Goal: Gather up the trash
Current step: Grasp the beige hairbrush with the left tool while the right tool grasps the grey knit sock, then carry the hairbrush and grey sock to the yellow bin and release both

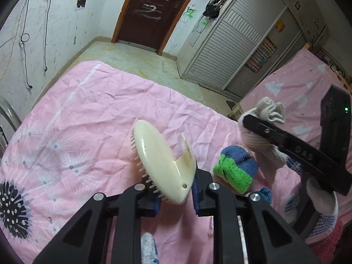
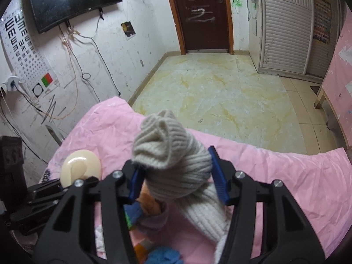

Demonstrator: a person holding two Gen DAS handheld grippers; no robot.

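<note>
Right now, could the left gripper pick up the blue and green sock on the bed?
Probably not yet. The left gripper is shut on the cream brush, so its jaws are taken. The blue and green sock lies close beside it, uncovered.

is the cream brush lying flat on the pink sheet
No, the cream brush is lifted off the pink sheet, clamped at its handle end in the left gripper.

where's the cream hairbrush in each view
Left wrist: cream hairbrush at centre, held up between the left gripper pads.
Right wrist: cream hairbrush at lower left, above the other gripper.
Shared landmark: brown door.
</note>
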